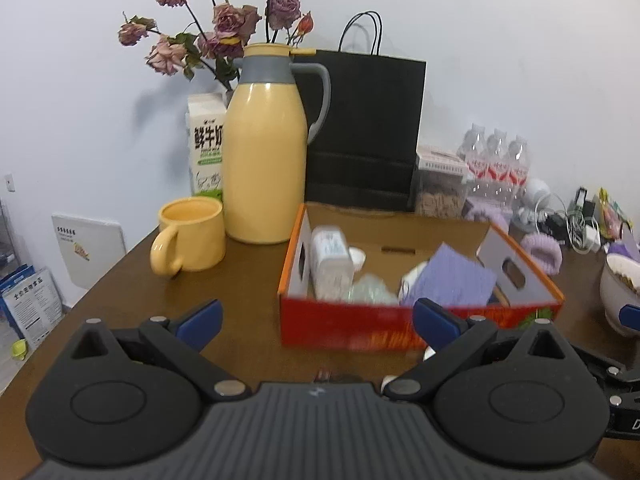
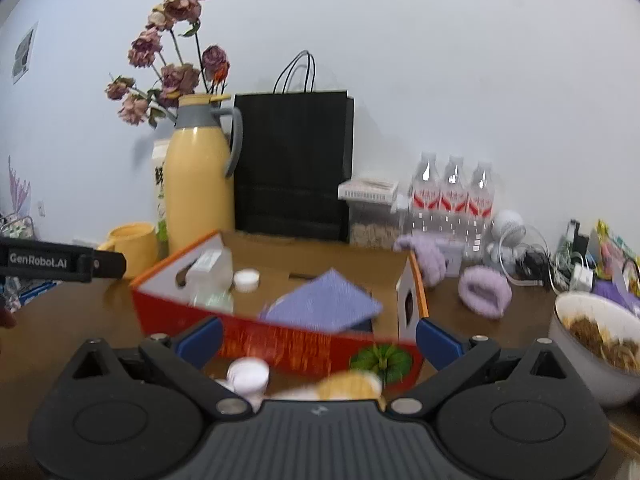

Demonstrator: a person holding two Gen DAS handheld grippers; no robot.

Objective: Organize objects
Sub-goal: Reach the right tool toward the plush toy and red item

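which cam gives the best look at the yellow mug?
Left wrist. The yellow mug shows whole there, handle and open rim included, standing on the table beside the yellow thermos. In the right wrist view the mug is small, at the left, and partly cut off by the left gripper's black body.

At the right wrist view's left edge, a black gripper arm (image 2: pixel 60 261) reads "GenRobot.AI" (white letters); the white-and-green milk carton (image 1: pixel 207 148), left wrist view's upper left, bears partly hidden Chinese characters.

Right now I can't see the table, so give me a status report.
Left tool open, empty. Right tool open, empty. Box on table, part filled. White jar outside box, near right tool. Bowl close on right.
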